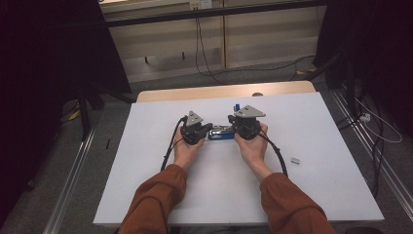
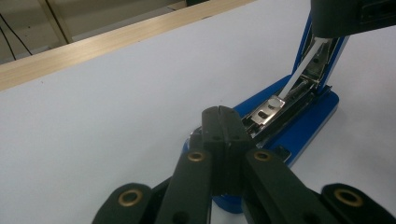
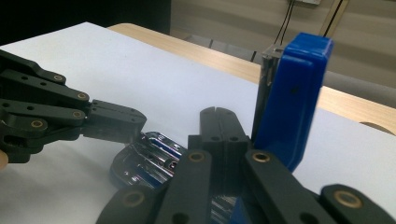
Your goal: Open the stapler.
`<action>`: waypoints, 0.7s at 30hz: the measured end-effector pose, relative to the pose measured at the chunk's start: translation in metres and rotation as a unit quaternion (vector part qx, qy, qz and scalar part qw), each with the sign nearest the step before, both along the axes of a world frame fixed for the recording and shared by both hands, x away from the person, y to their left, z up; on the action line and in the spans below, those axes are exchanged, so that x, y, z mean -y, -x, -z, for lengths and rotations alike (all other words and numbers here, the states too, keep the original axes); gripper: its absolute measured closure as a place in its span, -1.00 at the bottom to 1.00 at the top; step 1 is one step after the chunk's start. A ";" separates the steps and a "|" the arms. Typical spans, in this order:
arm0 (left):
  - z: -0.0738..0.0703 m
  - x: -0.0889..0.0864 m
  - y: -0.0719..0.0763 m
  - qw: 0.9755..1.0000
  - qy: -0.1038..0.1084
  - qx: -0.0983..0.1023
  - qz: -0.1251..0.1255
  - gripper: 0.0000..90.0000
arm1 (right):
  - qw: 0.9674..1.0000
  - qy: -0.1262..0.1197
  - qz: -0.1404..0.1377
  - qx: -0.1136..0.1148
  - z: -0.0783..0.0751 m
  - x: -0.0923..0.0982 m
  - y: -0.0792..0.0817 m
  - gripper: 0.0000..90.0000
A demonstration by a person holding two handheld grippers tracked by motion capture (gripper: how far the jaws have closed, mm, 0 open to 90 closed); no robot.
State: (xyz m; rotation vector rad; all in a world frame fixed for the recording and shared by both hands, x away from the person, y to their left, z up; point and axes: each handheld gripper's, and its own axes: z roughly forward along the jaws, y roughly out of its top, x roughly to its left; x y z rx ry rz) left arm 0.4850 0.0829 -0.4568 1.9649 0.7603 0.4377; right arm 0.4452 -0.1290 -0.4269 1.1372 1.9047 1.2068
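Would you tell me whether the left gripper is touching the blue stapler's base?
Touching. In the right gripper view, the left gripper rests its shut tips on the metal front end of the stapler base, with no gap showing between them.
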 end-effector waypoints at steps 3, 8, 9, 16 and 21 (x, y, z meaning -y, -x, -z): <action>0.000 0.000 0.000 1.000 0.000 0.000 0.000 1.00 | 1.000 -0.002 0.002 -0.001 0.000 0.001 0.001 1.00; 0.000 0.000 0.000 1.000 0.000 0.000 0.000 1.00 | 1.000 -0.001 0.003 0.003 0.000 0.001 0.001 1.00; 0.000 0.000 0.000 1.000 0.001 0.000 0.000 1.00 | 1.000 -0.001 0.003 0.003 0.000 0.001 0.001 1.00; 0.000 -0.001 0.000 1.000 0.003 -0.002 0.001 1.00 | 1.000 -0.002 0.006 0.001 0.000 0.005 0.002 1.00; 0.001 -0.001 0.000 1.000 0.005 -0.001 0.000 1.00 | 1.000 -0.006 0.005 0.004 0.001 0.007 0.003 1.00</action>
